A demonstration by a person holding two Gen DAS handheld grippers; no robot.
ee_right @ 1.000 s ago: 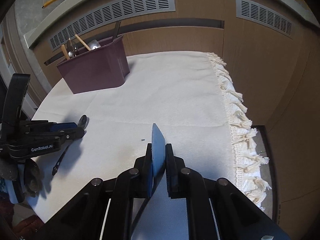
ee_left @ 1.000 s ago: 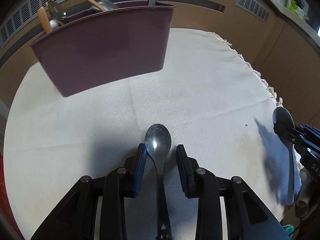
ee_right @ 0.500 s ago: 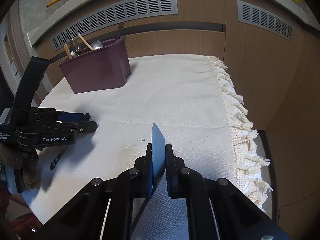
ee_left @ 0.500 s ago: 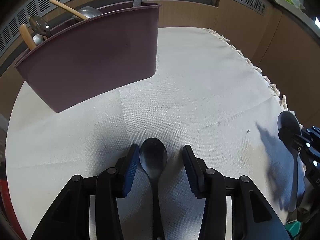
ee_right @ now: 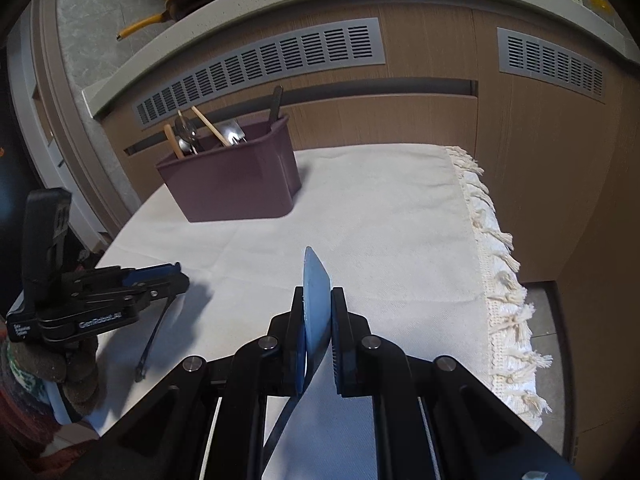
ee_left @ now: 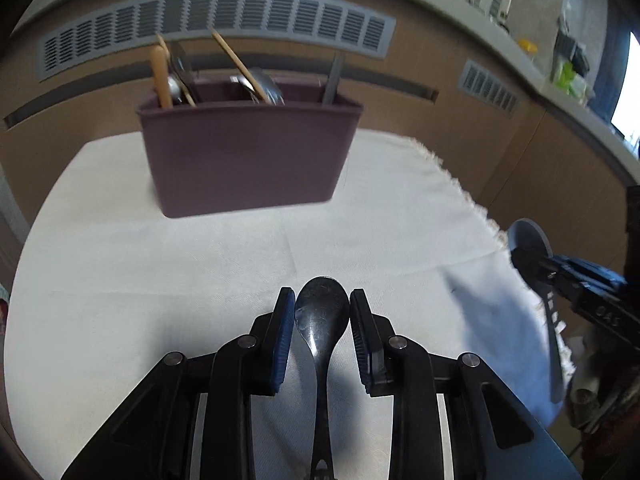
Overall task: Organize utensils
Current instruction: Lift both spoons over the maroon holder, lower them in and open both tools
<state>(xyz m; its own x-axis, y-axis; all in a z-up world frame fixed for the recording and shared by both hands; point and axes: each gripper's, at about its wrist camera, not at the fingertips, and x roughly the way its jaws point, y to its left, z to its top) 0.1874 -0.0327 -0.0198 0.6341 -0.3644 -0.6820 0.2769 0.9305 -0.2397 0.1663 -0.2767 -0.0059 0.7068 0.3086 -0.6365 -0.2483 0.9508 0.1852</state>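
Dark glossy spoon (ee_left: 322,312) (oval bowl) between closing ribbed left tongs (ee_left: 322,334)

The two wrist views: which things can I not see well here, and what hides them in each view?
- Left wrist view: the dark spoon between the closing left gripper; its handle end is cut off by the bottom edge.
- Left wrist view: the utensils in the purple caddy are blurred, and its wall hides their lower parts.
- Right wrist view: the blue-grey spoon in the right gripper shows edge-on; its handle runs under the gripper.
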